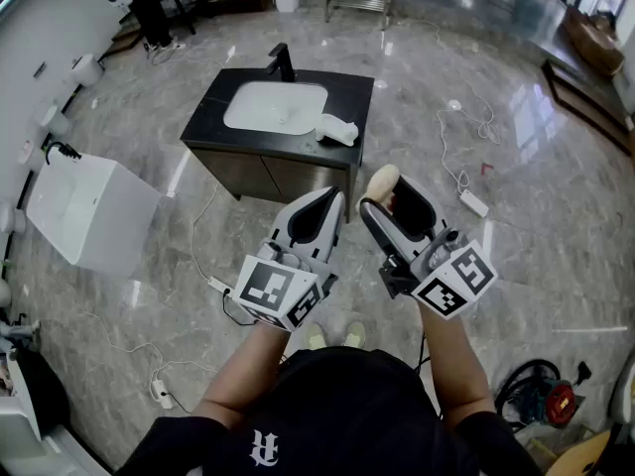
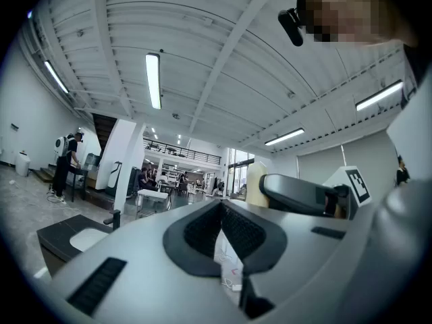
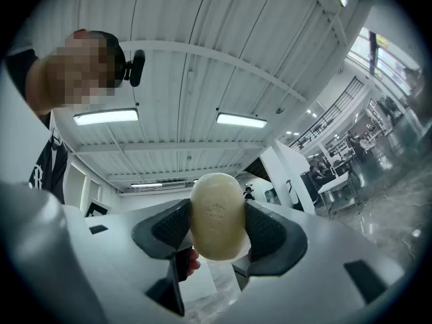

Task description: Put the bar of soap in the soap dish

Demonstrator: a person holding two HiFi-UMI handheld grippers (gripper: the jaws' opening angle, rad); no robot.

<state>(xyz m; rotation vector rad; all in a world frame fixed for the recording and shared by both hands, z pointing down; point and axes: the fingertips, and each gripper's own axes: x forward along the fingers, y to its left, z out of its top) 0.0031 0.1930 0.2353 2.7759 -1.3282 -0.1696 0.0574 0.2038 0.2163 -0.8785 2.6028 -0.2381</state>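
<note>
A cream oval bar of soap (image 3: 217, 216) stands on end between the black pads of my right gripper (image 3: 217, 231), which is shut on it and tilted slightly upward. In the head view the soap (image 1: 381, 184) sticks out past the right gripper (image 1: 389, 202), held in the air in front of the person. My left gripper (image 1: 323, 212) is beside it on the left, level, jaws shut with nothing between them (image 2: 221, 229). A white object (image 1: 337, 129) lies on the vanity's right edge; I cannot tell whether it is the soap dish.
A dark vanity (image 1: 223, 102) with a white basin (image 1: 276, 106) and a black tap (image 1: 285, 62) stands on the marble floor ahead. A white block-shaped basin (image 1: 89, 211) sits to the left. Cables and a power strip (image 1: 474, 202) lie on the floor at right.
</note>
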